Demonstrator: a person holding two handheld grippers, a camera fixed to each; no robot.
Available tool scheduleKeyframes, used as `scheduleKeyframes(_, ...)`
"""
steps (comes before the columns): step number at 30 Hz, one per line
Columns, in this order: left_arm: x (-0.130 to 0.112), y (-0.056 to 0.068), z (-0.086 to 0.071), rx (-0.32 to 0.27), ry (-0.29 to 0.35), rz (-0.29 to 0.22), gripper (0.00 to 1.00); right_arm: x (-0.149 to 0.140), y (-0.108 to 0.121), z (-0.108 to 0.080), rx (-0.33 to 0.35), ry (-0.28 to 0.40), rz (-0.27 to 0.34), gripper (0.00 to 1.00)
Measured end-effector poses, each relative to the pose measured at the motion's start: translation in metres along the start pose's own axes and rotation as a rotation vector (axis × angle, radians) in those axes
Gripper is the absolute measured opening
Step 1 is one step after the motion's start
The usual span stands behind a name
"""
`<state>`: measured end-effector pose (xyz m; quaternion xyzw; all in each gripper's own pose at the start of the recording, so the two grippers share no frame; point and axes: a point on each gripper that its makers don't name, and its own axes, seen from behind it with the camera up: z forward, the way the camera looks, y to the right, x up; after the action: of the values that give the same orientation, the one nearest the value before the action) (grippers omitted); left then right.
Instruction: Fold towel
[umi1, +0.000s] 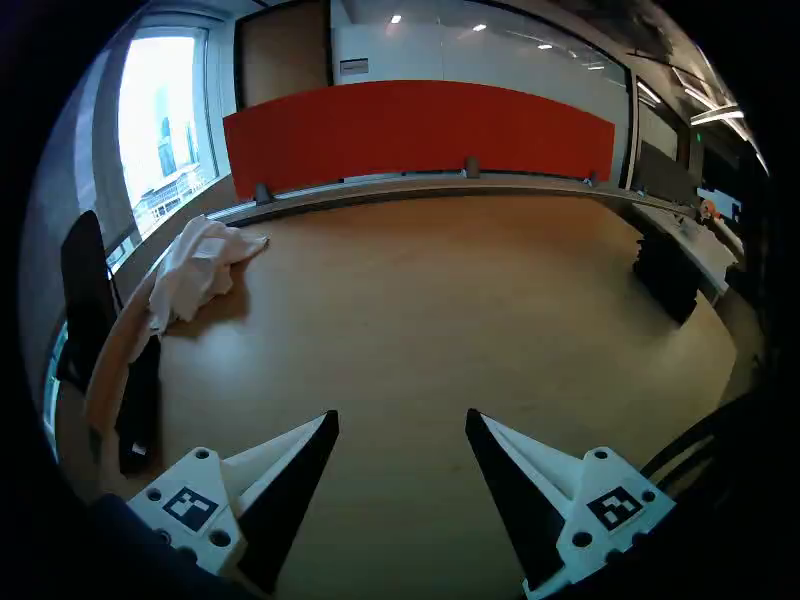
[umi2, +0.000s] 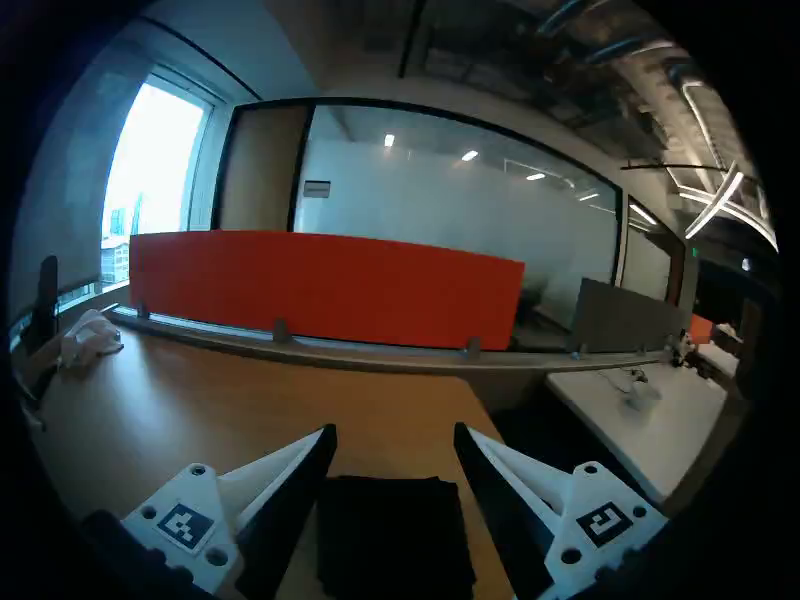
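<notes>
Towel (umi1: 203, 268), white, one item. Crumpled in a loose heap on the wooden desk (umi1: 430, 300), just in front of the left end of the red divider (umi1: 420, 135), close to the desk's edge. Same towel (umi2: 90, 340) small and far off in the right gripper view, again by the divider's left end.

Handling, judged from the soft drooping folds: limp cloth, light, neither fragile nor slippery, likely to sag and bunch if lifted at a single spot. Best taken at two corners or along one hem, one gripper to each, pinching a thin edge rather than the bulk of the heap. Not possible to tell corners apart at this range.

Left gripper (umi1: 400, 412): fingers spread wide, holding nothing, well apart from the towel.

Right gripper (umi2: 395, 427): fingers likewise spread, empty, poised above a black folded stack (umi2: 395, 535) lying in front of the divider, toward its right end.
</notes>
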<state>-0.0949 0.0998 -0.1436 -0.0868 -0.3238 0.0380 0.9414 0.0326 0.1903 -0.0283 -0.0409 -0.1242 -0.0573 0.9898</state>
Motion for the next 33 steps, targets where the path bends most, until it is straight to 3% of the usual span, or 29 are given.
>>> scheduleKeyframes(8,0.003,-0.003,-0.001,0.004,0.014,-0.003,0.94,0.015,-0.008,0.000,0.008,0.034,0.017,0.91)
scheduleKeyframes(21,0.010,-0.008,0.000,0.015,0.044,-0.012,0.94,0.086,-0.032,-0.007,0.013,0.198,0.046,0.93)
scheduleKeyframes(33,0.017,-0.013,0.002,0.018,0.068,-0.025,0.94,0.095,-0.054,-0.007,0.038,0.193,0.069,0.94)
